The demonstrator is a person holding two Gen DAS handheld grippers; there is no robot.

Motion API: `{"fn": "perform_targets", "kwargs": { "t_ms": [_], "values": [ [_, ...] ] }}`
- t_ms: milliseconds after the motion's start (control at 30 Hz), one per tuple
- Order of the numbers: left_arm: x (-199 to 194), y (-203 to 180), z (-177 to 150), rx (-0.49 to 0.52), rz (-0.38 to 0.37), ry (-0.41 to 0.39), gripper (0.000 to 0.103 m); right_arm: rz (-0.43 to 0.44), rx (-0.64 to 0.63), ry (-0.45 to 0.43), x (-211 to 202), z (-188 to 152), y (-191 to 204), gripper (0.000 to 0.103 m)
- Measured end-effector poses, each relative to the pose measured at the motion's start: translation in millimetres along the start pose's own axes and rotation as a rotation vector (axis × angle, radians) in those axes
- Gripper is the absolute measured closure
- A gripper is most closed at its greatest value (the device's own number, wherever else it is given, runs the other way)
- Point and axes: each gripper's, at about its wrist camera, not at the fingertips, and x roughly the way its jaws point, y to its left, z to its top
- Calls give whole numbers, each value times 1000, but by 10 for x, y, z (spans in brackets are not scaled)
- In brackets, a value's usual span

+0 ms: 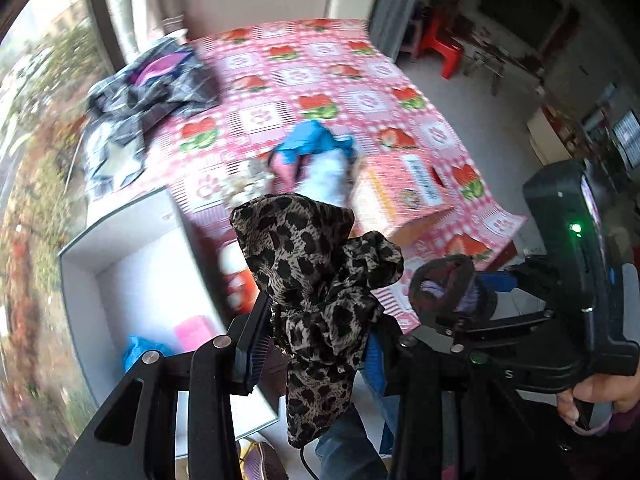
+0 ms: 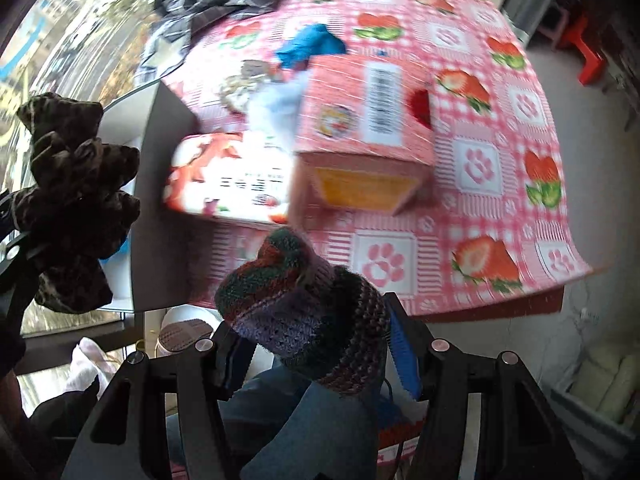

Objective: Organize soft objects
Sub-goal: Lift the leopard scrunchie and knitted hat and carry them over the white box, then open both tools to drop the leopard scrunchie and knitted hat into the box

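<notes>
We were standing over a table with a pink strawberry-and-paw-print cloth (image 1: 360,92), both views a bit blurry. Far left there was a big window (image 1: 36,128) with trees outside, then a white open box (image 1: 132,264) butted against the table edge, with something pink and something blue lying in its bottom. Behind it a dark heap of clothes (image 1: 152,84) sat on the cloth's far corner. Mid-table we had a blue cloth (image 1: 316,140) bunched next to a pink carton (image 2: 360,120) lying on its side, and a second printed carton (image 2: 228,180) just beside that. Off to the right the floor was pale, with a red plastic stool (image 1: 448,52) well away from the table.

Our left gripper (image 1: 316,344) was clamped on a leopard-print fabric piece (image 1: 312,272), held up above the box edge. Our right gripper (image 2: 316,344) was pinching a striped knitted piece (image 2: 300,300) over the table's near edge.
</notes>
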Motion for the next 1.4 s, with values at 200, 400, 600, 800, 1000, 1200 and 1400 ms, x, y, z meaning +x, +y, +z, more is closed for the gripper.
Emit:
{"fn": "perform_targets", "kwargs": {
  "t_ms": [200,400,600,800,1000,1200,1400],
  "values": [
    [-81,492,-158,-133,53,-7,59,5,-78,13,29,138,275,43],
    [-130,926,-357,-275,72,-5,59,10,-161,12,-13,310,588,43],
    [-156,1159,-511,-375,78,-10,59,11,-259,21,-25,397,935,43],
    [-195,1288,-631,-441,86,-24,59,13,-334,43,6,424,1169,43],
    [-183,1403,-745,-498,96,-20,59,5,-372,47,-10,463,1280,43],
    [-126,1500,-813,-550,110,-3,59,4,-402,52,-17,519,1353,42],
    [-15,1534,-848,-578,122,34,59,10,-440,56,-3,584,1491,42]
  ]
}}
